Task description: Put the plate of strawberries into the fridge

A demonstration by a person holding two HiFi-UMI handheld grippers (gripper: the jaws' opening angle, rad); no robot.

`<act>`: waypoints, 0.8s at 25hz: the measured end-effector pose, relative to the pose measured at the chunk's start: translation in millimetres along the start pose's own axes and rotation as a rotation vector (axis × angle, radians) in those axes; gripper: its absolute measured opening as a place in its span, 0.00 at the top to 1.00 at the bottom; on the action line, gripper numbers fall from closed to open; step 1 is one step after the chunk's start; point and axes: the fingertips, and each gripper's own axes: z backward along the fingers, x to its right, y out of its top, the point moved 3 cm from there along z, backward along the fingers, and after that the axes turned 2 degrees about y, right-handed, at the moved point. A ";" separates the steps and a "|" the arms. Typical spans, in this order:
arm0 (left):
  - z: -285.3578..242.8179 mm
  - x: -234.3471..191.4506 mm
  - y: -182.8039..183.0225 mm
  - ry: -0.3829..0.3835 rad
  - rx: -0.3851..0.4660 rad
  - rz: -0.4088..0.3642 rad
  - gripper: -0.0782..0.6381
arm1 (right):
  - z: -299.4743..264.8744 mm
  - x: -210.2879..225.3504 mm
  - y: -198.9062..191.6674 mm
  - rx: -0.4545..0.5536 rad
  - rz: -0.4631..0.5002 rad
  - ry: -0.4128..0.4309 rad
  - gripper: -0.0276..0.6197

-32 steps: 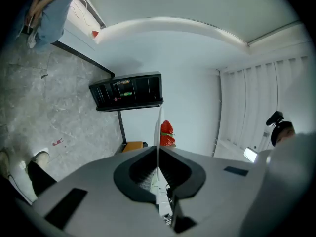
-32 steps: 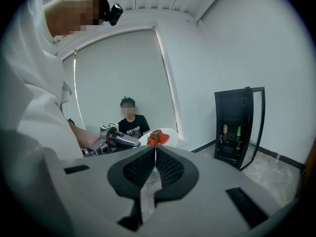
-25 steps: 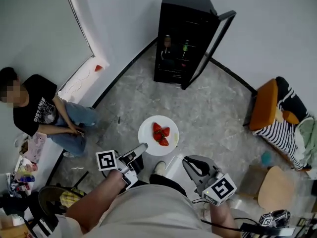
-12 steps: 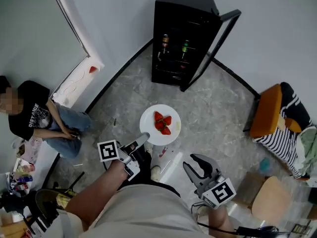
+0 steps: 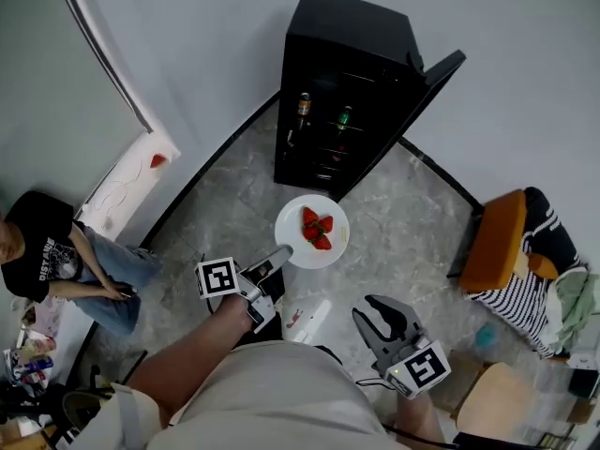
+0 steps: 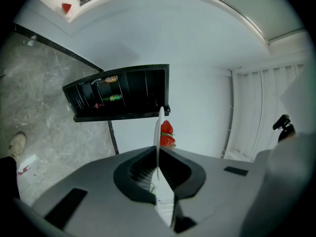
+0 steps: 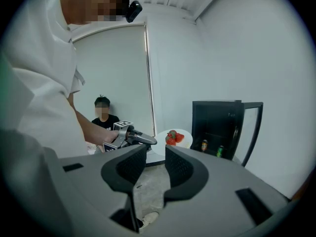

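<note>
Plate of strawberries, rim pinched in the left gripper, hangs before the open fridge; right gripper gapes wide, empty; best kept level so no berry rolls off.

Grey marbled floor, black fridge standing on it (door open), seated person by the wall

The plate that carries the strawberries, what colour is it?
Plain white. The plate shows best in the head view.
</note>
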 end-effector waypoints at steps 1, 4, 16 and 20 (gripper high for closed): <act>-16.8 -4.3 16.5 0.009 -0.005 0.002 0.86 | -11.5 18.2 5.8 -0.004 -0.006 -0.005 0.76; -46.7 -10.5 46.2 0.009 -0.019 0.000 0.86 | -30.8 44.0 15.1 0.003 -0.020 -0.021 0.76; -157.3 -59.3 135.8 0.098 0.144 -0.020 0.86 | -68.5 169.8 32.6 -0.023 0.014 0.074 0.76; -178.2 -64.1 148.5 0.100 0.220 -0.012 0.86 | -69.0 192.7 51.2 -0.018 0.075 0.148 0.76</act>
